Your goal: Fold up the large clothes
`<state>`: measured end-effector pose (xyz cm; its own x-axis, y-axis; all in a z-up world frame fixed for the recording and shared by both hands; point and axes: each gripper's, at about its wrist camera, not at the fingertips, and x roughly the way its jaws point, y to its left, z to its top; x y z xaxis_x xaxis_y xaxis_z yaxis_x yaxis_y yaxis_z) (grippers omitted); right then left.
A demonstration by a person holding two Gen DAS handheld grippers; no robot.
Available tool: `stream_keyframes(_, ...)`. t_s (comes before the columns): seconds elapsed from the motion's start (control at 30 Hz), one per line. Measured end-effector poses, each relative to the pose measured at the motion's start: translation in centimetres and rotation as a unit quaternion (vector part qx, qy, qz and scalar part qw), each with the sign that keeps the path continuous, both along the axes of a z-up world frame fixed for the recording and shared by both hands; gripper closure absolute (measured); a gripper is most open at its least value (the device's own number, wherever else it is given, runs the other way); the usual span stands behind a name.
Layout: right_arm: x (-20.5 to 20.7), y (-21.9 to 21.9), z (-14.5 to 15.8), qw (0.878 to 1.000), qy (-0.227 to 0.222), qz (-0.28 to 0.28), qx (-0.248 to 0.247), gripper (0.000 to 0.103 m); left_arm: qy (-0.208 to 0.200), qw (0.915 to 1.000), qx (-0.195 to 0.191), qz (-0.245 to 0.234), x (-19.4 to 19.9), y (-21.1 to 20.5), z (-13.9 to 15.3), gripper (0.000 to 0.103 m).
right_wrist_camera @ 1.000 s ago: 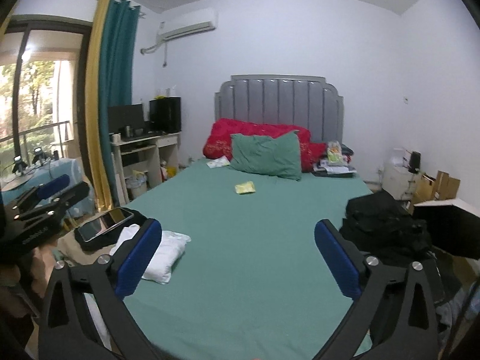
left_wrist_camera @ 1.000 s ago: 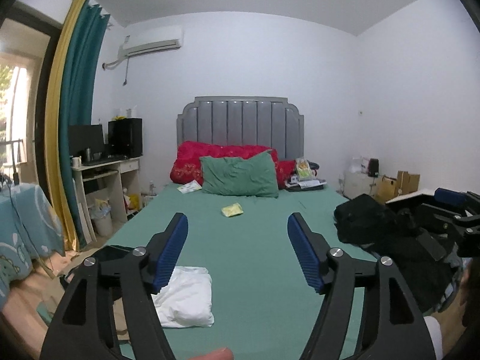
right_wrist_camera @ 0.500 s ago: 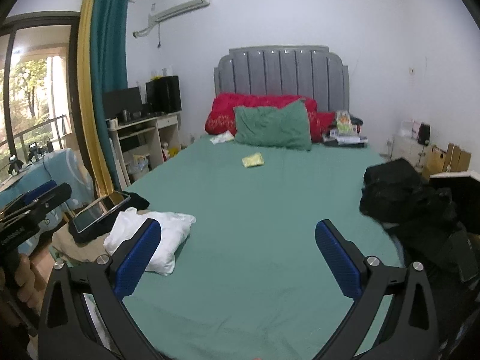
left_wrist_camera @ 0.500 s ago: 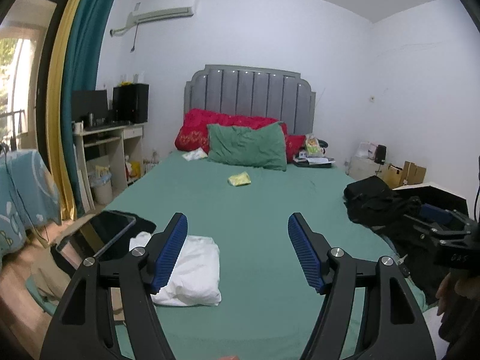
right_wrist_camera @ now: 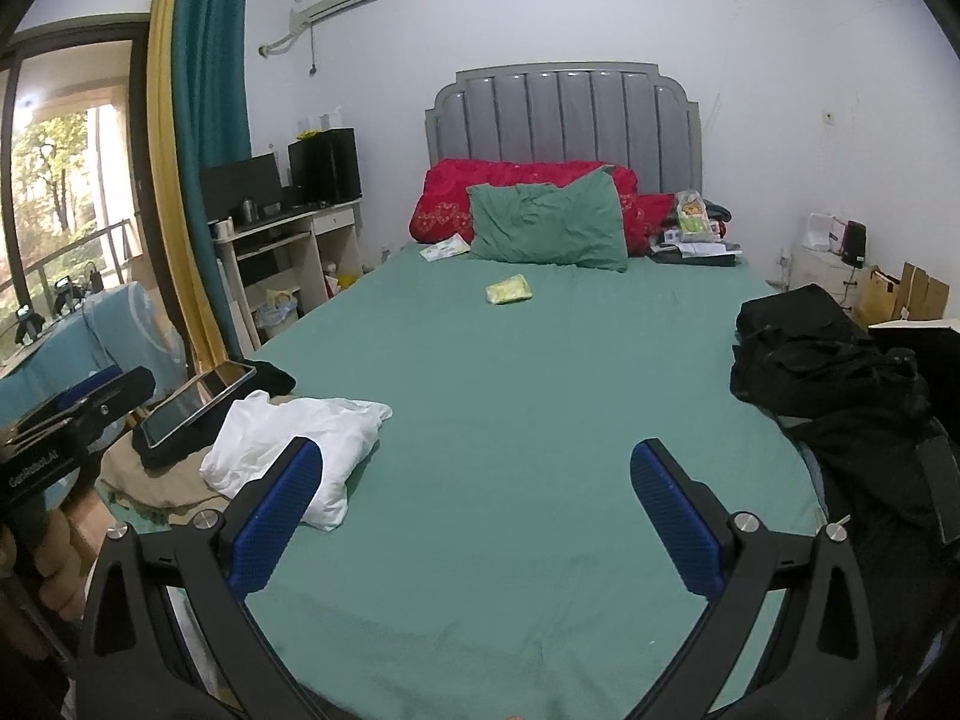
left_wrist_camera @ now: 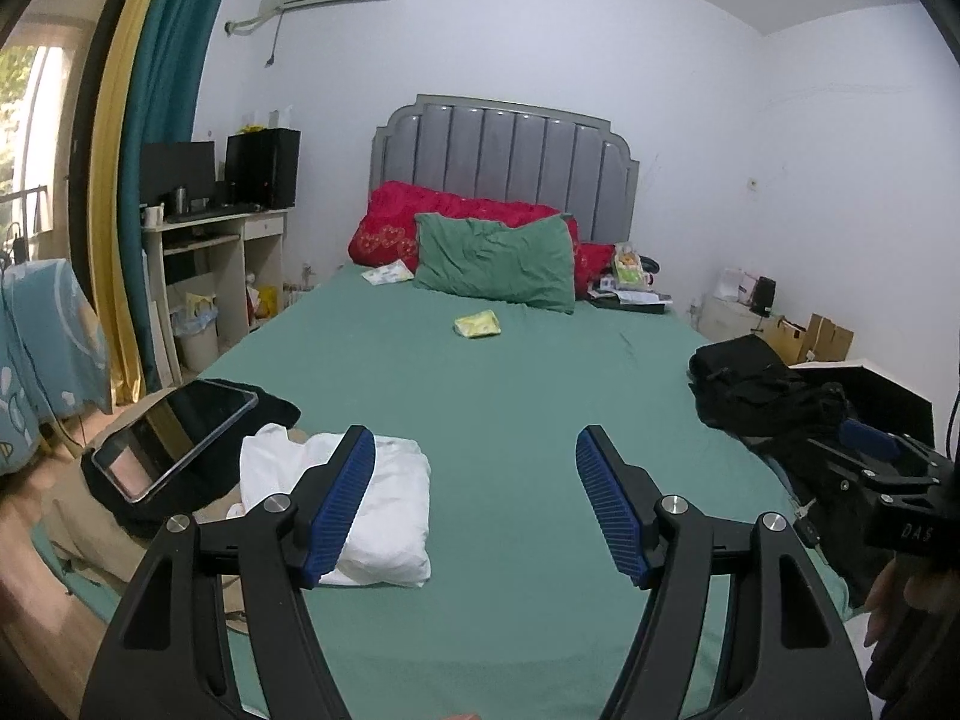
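1. Both grippers are held over the foot of the bed [left_wrist_camera: 510, 396], and neither is gripping anything. The left gripper [left_wrist_camera: 475, 504] has its blue pads spread wide, same for the right gripper [right_wrist_camera: 477, 516].
2. The white garment [left_wrist_camera: 366, 516] sits bunched by the bed's near left corner, right next to that edge. Its long axis seems to run along the bed's length, but it's too crumpled to say which end is which.
3. A tablet [left_wrist_camera: 174, 438] lies tilted on dark cloth just left of the white garment, at the bed's left edge.
4. The black clothes pile [right_wrist_camera: 828, 372] hugs the bed's right edge.
5. Between those two the green sheet is bare, up to a small yellow packet [right_wrist_camera: 509, 289].
6. Farthest back, a green pillow [right_wrist_camera: 549, 228] leans against red bedding [right_wrist_camera: 456, 198] at the headboard.
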<state>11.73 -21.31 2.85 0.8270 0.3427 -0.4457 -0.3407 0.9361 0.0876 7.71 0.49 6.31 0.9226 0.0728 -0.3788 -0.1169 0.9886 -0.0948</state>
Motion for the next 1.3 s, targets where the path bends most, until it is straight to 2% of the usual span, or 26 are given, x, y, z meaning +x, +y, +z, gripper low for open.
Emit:
stream_keyframes(0.37, 0.56, 0.02, -0.80, 1.000, 0.014, 0.006, 0.002, 0.002, 0.010, 0.9999, 0.004, -0.003, 0.04, -0.30, -0.46, 0.030)
stream_keyframes(1.3, 0.49, -0.29, -0.75, 1.000, 0.015, 0.001, 0.006, 0.002, 0.007, 0.9999, 0.006, -0.006, 0.00, -0.70, -0.66, 0.030)
